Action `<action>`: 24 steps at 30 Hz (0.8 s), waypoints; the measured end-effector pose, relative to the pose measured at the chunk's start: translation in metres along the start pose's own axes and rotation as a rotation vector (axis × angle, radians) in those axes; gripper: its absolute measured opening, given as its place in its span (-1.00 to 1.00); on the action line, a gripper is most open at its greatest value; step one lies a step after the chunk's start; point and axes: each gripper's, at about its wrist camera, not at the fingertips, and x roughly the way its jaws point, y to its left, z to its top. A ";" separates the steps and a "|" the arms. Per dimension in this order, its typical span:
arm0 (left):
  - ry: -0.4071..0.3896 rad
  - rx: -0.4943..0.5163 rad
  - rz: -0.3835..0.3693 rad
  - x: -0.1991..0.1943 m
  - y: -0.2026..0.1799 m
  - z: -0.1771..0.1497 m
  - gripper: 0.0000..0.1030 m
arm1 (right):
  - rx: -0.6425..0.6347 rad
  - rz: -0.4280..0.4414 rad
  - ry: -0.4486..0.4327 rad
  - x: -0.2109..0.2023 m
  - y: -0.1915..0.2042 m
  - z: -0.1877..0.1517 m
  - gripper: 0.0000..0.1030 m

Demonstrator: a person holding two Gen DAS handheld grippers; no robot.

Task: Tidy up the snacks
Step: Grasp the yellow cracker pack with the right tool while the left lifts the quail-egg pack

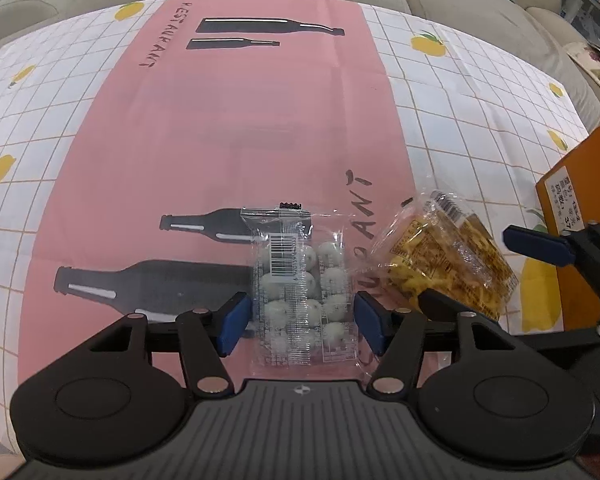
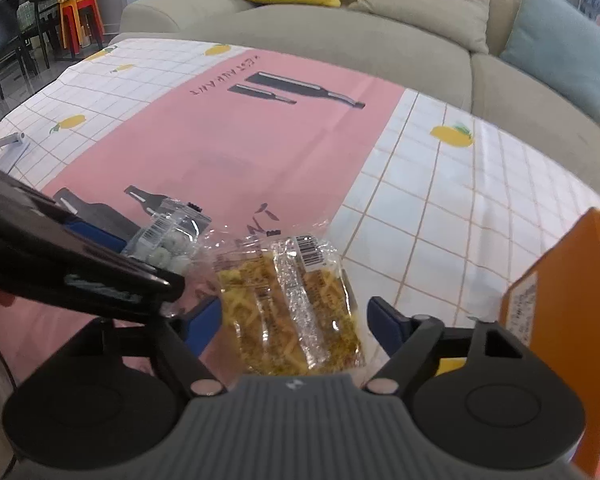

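Clear snack packets between parted jaws

Left gripper wide, astride clear packet of white sweets, pads apart from it. Right gripper wide, astride yellow snack packet, no grip. Both flat on pink-clothed worktop. Orange box just right; sofa beyond.

Printed on the pink panel of the tablecloth: "RESTAURANT" in thin dark capitals, upside down, beside the two bottle drawings at the far end; again nearer, partly covered by the clear packet of white candies and the packet of yellow snacks, only "ANT" legible. Barcodes on both packets, digits too small to read. White label on the orange box, right of the cloth's pink panel: "37" among unreadable characters.
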 end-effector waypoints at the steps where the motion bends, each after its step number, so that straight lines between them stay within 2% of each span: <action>1: 0.001 -0.001 -0.002 0.001 0.000 0.001 0.38 | 0.007 0.010 0.006 0.004 -0.002 0.001 0.54; 8: 0.003 -0.029 -0.004 0.010 0.000 0.010 0.47 | 0.040 0.035 0.038 0.024 -0.006 0.000 0.65; 13: -0.045 0.044 0.049 0.015 -0.011 0.008 0.56 | 0.050 0.006 0.032 0.025 -0.002 -0.005 0.59; 17: -0.079 0.081 0.078 0.017 -0.016 0.006 0.60 | 0.118 -0.007 0.026 0.025 -0.007 -0.010 0.55; 20: -0.093 0.090 0.072 0.017 -0.016 0.004 0.48 | 0.146 -0.035 0.017 0.022 -0.005 -0.014 0.50; 21: -0.099 0.086 0.074 0.016 -0.015 0.004 0.36 | 0.159 -0.047 0.018 0.021 -0.005 -0.015 0.47; 24: -0.111 0.075 0.066 0.015 -0.014 0.004 0.30 | 0.210 -0.067 0.021 0.017 -0.006 -0.017 0.41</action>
